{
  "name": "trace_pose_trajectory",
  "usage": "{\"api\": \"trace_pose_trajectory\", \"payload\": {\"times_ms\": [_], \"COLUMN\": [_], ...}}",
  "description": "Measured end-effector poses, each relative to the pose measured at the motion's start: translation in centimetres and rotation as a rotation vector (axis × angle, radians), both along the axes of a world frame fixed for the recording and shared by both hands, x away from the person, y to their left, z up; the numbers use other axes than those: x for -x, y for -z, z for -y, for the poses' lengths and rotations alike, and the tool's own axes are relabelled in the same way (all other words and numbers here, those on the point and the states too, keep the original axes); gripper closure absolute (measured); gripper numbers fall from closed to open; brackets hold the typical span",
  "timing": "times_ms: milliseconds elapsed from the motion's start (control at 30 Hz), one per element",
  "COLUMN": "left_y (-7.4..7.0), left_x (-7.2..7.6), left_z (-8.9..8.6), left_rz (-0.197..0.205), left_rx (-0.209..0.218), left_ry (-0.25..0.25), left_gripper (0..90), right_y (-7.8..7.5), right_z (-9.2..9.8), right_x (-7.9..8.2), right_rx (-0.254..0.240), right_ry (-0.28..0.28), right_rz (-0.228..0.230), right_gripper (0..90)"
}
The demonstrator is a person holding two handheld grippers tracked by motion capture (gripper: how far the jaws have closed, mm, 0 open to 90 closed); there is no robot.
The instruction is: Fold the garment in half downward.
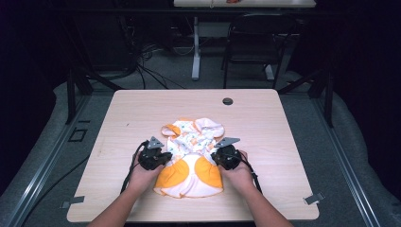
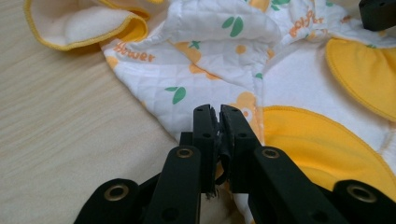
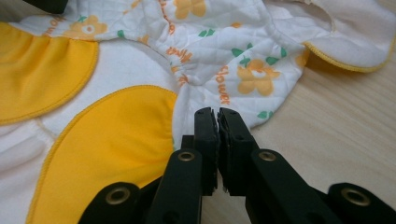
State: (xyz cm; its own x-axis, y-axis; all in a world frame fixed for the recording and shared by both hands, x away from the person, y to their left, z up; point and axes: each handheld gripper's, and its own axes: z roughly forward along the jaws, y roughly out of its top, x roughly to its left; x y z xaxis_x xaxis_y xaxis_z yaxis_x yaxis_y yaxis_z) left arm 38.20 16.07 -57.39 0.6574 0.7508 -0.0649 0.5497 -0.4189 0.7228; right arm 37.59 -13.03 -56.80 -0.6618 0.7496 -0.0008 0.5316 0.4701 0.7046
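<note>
Wooden table (image 1: 142,109) w/ baby garment (image 1: 194,161) lying mid-front. Left gripper (image 2: 219,112) clamps garment's one side edge, right gripper (image 3: 217,114) pinches the opposite edge; both jaw pairs nearly closed on fabric.

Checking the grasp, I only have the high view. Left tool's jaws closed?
Observer: Yes. The left tool has its jaws together, tips over the garment's quilted edge. Can't tell if cloth is pinched.
Operator: Right tool?
Observer: The right tool also has its jaws together, at the hem where cloth meets the table.
Operator: Any print readable?
Observer: Orange "flower" lettering on the quilting.
</note>
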Motion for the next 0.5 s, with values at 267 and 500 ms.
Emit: {"api": "trace_pose_trajectory", "payload": {"times_ms": [267,500], "left_y": [0.4,0.5], "left_x": [0.5,1.6], "left_z": [0.3,0.1], "left_rz": [-0.006,0.005], "left_rx": [-0.032,-0.036], "left_ry": [0.027,0.049], "left_gripper": [86.9,87.1], "right_y": [0.8,0.8], "right_z": [0.0,0.0], "right_x": [-0.3,0.9], "right_rx": [0.006,0.018], "right_ry": [-0.008,-0.032], "right_rz": [-0.028,-0.01], "right_gripper": [84.8,85.4]}}
